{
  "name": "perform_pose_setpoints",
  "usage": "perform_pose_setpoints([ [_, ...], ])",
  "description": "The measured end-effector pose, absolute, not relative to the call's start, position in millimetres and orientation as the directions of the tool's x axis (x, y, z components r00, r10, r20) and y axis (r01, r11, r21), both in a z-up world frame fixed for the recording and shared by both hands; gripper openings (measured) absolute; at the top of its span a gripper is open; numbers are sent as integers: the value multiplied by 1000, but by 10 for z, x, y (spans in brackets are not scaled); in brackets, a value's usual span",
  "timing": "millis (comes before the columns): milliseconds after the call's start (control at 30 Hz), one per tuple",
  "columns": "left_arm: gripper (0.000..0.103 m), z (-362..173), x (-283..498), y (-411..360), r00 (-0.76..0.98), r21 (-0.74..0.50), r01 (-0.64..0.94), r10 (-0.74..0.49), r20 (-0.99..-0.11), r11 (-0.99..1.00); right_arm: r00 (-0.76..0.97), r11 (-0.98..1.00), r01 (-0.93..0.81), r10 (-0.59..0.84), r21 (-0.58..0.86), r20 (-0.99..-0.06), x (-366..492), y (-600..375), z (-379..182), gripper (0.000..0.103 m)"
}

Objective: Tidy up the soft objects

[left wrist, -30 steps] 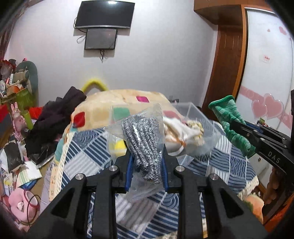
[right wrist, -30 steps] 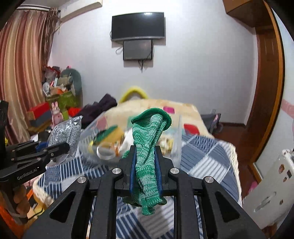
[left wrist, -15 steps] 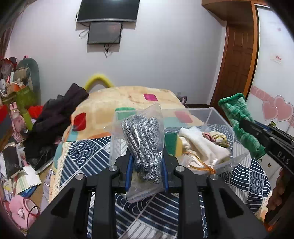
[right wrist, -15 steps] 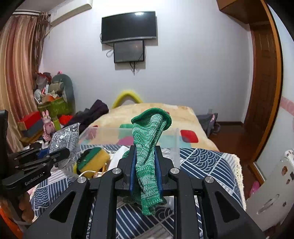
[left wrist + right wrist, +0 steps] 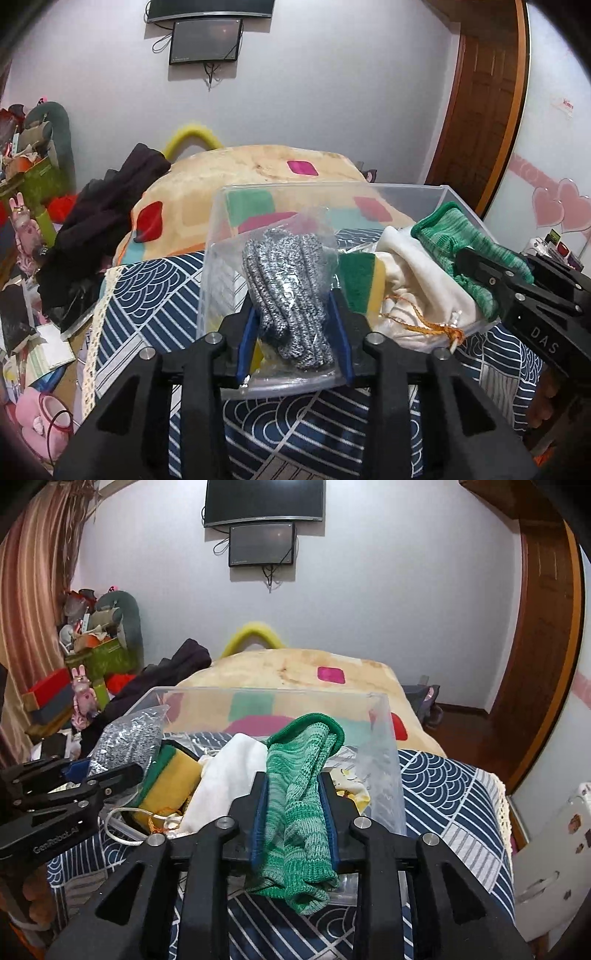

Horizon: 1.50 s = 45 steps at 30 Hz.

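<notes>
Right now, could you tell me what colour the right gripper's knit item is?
Mottled green knit item, clearest in the right wrist view.

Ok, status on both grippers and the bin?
Left gripper shut on bagged grey knit. Right gripper shut on green knit. Both at clear bin, already holding sponge and white cloth. Nothing blocking.

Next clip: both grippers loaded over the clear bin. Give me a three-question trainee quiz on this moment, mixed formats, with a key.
1. True or false: the left gripper is shut on a bagged grey knit item.
2. Multiple choice: what does the right gripper hold? A) a yellow sponge B) a green knit cloth C) a white pouch
3. Fill in: the yellow-and-green sponge and the white cloth lie inside the clear plastic ____.

Key: 1 true; 2 B, the green knit cloth; 3 bin.
</notes>
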<state>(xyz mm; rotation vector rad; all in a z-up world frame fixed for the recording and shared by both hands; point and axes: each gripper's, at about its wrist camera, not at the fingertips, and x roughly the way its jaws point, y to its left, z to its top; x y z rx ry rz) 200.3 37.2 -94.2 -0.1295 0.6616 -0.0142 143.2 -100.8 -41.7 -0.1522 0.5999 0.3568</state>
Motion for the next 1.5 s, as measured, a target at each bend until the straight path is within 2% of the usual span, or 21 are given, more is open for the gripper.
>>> perform_pose_setpoints([
  [67,50,-896,1925,367,798,-123,-31,-50,-601,992,767,930,-366,282,-31,-576,1427,-1042,-372,43],
  [133,63,-834,1825,361,814,-125,-29,-49,-579,992,769,931,-363,288,-19,-571,1390,-1083,-325,51],
  [233,67,-708,1661,320,839,-116,-22,-45,-542,993,784,932,-362,293,-20,-547,1303,-1152,-234,59],
  [367,71,-506,1409,247,871,-96,-11,-38,-489,995,810,932,-362,303,-23,-502,1146,-1227,-68,63],
  [533,78,-242,1071,175,913,-76,-9,-23,-407,997,842,925,-379,332,-27,-425,886,-1305,183,74],
  [900,96,142,453,88,963,-68,-1,-18,-269,998,881,912,-408,386,-27,-275,333,-1362,595,83],
  [1033,98,168,340,62,968,-67,-1,-16,-249,998,881,909,-417,399,-18,-255,244,-1335,583,87],
  [1500,100,138,267,76,971,-71,-14,-3,-240,997,876,905,-426,413,2,-248,152,-1318,529,87],
])
